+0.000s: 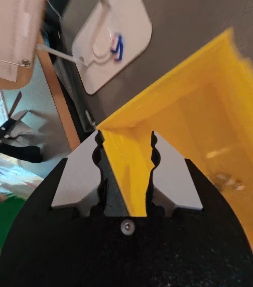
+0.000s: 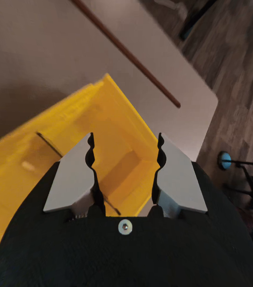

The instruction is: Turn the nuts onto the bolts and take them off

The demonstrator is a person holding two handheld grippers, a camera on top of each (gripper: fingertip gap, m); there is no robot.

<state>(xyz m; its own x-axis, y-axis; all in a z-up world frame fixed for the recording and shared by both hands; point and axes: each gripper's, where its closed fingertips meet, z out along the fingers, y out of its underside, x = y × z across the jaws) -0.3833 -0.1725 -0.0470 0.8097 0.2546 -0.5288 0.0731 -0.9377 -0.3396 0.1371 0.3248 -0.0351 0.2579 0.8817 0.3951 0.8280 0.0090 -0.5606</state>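
A yellow plastic bin (image 1: 200, 124) lies on the grey table, blurred by motion. In the left wrist view small pale metal pieces (image 1: 228, 181) lie inside it, too blurred to tell nuts from bolts. My left gripper (image 1: 125, 133) is open and empty, over the bin's near corner. In the right wrist view the same bin (image 2: 104, 118) shows a dark divider (image 2: 49, 144) and one pale piece (image 2: 27, 165) in the left compartment. My right gripper (image 2: 125, 135) is open and empty, above the bin's right compartment.
A white flat device (image 1: 111, 43) with a cable lies on the table beyond the bin. A cardboard box (image 1: 6, 42) and the table's left edge (image 1: 57, 96) are at the upper left. A thin brown stick (image 2: 125, 52) lies on the table. The table's right edge (image 2: 208, 124) drops to wooden floor.
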